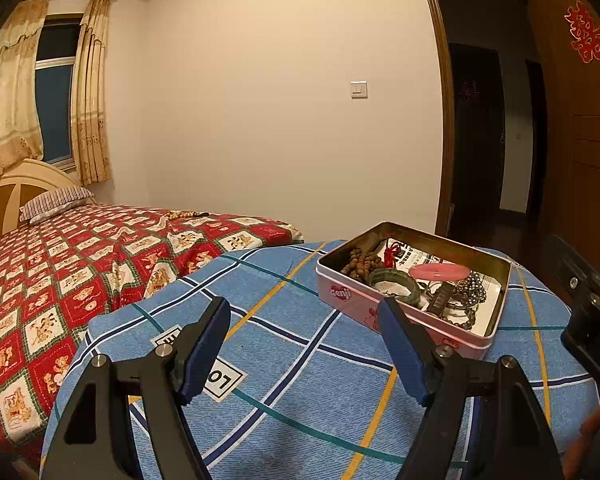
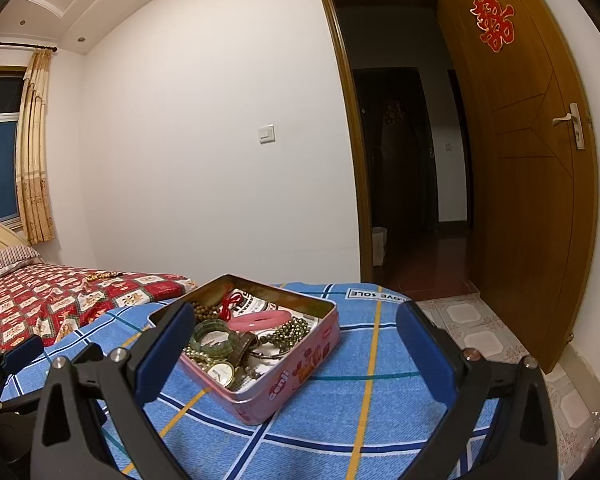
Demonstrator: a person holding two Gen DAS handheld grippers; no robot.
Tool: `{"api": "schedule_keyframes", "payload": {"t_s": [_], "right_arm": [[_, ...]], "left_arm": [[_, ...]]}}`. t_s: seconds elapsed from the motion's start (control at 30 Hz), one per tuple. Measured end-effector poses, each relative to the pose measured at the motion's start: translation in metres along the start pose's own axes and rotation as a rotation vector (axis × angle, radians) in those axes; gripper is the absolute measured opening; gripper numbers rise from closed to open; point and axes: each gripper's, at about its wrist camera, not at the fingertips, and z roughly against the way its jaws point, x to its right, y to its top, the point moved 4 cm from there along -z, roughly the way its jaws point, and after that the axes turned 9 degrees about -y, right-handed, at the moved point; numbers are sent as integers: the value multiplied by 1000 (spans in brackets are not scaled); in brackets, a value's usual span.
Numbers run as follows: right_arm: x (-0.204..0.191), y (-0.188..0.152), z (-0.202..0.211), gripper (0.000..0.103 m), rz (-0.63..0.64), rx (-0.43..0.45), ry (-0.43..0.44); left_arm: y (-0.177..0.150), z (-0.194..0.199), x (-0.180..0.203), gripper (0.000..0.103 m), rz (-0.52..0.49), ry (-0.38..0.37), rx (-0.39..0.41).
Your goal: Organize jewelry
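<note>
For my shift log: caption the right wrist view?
Open right gripper hovers over pink rectangular metal tin of jewelry on blue plaid cloth.

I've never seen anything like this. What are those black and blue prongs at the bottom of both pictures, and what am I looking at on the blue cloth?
Those prongs are the two fingers of hand-held grippers: a person carries one in each hand, and no robot arm is involved. Each gripper has a wide-angle camera looking forward along its fingers, which is why the room bends at the edges. One picture comes from the left gripper, the other from the right gripper. Both stand open and hold nothing.

On the blue checked cloth sits an open pink tin with jewelry inside: a green bangle, a pink bangle, a wristwatch, brown wooden beads and dark shiny beads. Another string of beads lies apart on the red bedspread behind.
</note>
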Motion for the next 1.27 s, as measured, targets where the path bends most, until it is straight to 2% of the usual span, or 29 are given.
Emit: {"api": "schedule_keyframes", "payload": {"t_s": [1.27], "right_arm": [[1,-2,-3,103,-9,-26,-15]], "left_arm": [[-1,-7,-2,77,24,10,-38]]}}
